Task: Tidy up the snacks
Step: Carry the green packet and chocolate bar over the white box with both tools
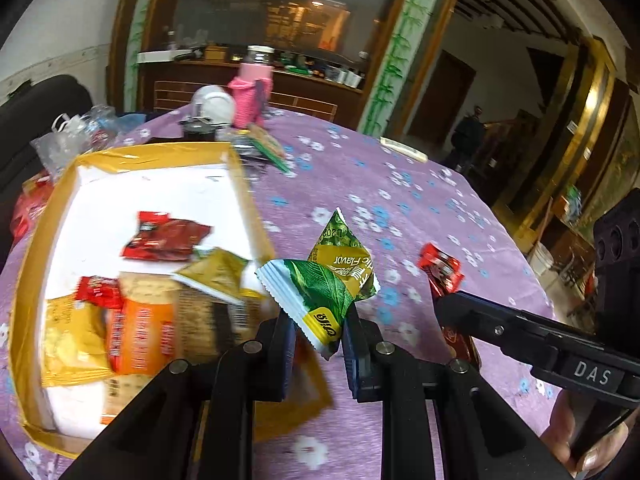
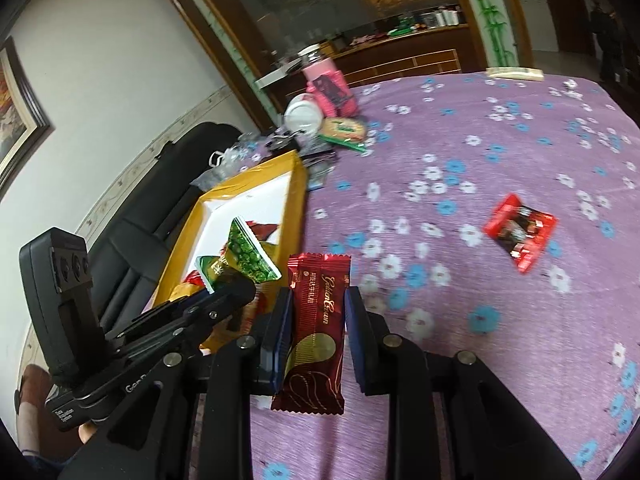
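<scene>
My left gripper is shut on a green and yellow snack packet and holds it above the table, beside the right wall of a yellow-rimmed white box that holds several snack packets. A second green pea packet sticks up right behind it; whether the fingers hold it too is unclear. My right gripper is shut on a dark red wafer bar, upright between the pads. A red snack packet lies loose on the purple cloth; it also shows in the left wrist view.
The table has a purple flowered cloth. At the far side stand a pink-sleeved jar, a white cup, a biscuit pack and crumpled plastic. A black chair stands left of the box.
</scene>
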